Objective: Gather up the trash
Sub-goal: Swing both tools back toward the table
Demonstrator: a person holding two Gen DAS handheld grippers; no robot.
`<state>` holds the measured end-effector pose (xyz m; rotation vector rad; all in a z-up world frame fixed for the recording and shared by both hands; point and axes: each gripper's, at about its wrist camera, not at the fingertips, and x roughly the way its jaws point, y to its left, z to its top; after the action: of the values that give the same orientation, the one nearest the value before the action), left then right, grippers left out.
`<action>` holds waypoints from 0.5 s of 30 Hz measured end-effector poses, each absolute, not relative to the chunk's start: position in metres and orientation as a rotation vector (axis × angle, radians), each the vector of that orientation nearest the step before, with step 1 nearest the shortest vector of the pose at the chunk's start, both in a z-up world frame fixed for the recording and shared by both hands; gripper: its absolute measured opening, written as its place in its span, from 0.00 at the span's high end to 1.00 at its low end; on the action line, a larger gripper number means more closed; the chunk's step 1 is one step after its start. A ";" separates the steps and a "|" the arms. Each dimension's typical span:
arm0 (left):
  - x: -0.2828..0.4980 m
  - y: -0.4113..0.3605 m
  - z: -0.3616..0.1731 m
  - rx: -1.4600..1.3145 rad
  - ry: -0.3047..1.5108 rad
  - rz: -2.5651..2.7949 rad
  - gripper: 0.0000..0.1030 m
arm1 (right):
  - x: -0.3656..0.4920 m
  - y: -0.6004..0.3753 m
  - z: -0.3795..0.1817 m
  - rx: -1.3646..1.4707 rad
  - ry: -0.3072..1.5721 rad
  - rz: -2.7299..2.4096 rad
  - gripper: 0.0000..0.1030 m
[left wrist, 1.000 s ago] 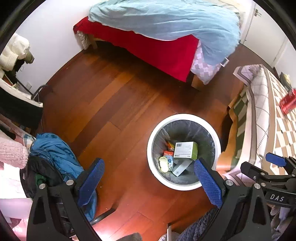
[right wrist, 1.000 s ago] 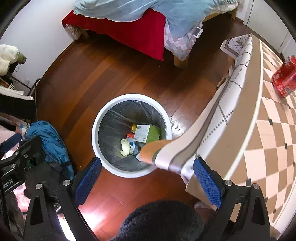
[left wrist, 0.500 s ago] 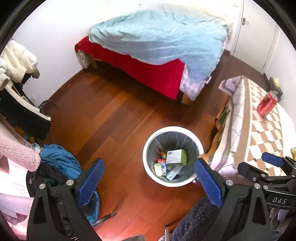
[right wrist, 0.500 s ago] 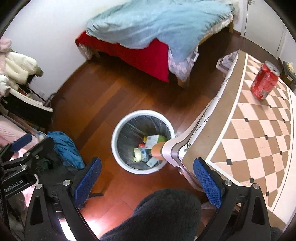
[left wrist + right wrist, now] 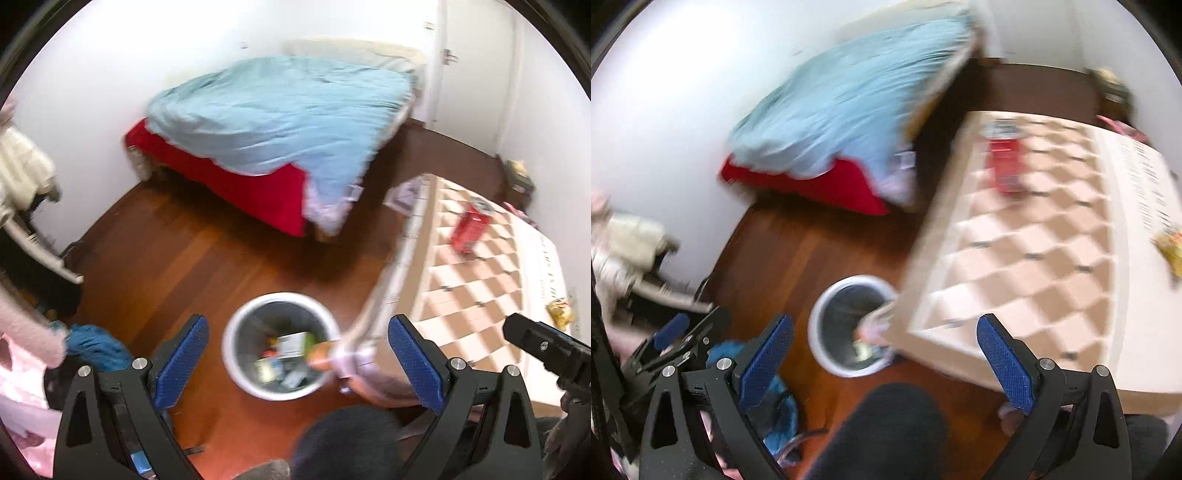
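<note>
Both tools empty, jaws spread wide. The red soda can (image 5: 1004,162) stands upright on the checkered tabletop (image 5: 1052,258), ahead and right of your right tool (image 5: 884,360), the nearer one. The trash bin (image 5: 280,354) sits on the floor beside your left tool (image 5: 299,360).

The left claw (image 5: 298,360) is showing two black angular arms, each ending in a blue textured pad (image 5: 181,360) and each carrying two silver screw heads. The right claw (image 5: 885,360) is wearing the same black frame, blue ribbed pads (image 5: 1004,367) and silver screws. Below both, the person is wearing something dark and fuzzy (image 5: 882,432), blurred here.
</note>
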<state>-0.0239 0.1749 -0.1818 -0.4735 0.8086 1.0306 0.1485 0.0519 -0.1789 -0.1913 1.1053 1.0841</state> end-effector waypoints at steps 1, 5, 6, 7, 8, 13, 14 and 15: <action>-0.007 0.172 -0.185 -0.466 0.811 1.009 0.04 | 0.172 0.037 -0.183 -0.172 1.111 1.023 0.02; 0.082 0.159 -0.210 -0.408 0.859 0.955 0.04 | 0.251 -0.009 -0.202 -0.155 1.126 0.823 0.02; 0.111 0.156 -0.221 -0.391 0.879 0.952 0.04 | 0.275 -0.020 -0.210 -0.173 1.137 0.762 0.02; 0.127 0.153 -0.228 -0.382 0.895 0.948 0.04 | 0.303 -0.029 -0.218 -0.204 1.150 0.700 0.02; 0.146 0.151 -0.237 -0.372 0.915 0.945 0.04 | 0.320 -0.034 -0.223 -0.234 1.155 0.664 0.02; 0.243 0.140 -0.284 -0.314 1.033 0.930 0.04 | 0.420 -0.048 -0.255 -0.463 1.203 0.507 0.02; 0.259 0.139 -0.293 -0.299 1.056 0.928 0.04 | 0.435 -0.046 -0.263 -0.520 1.216 0.499 0.02; 0.272 0.137 -0.301 -0.289 1.079 0.927 0.04 | 0.450 -0.046 -0.269 -0.557 1.229 0.489 0.02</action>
<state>0.2716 0.1372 -0.3013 -0.2887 1.0786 0.9267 0.4497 -0.0455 -0.2687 -0.5570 1.2291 0.4889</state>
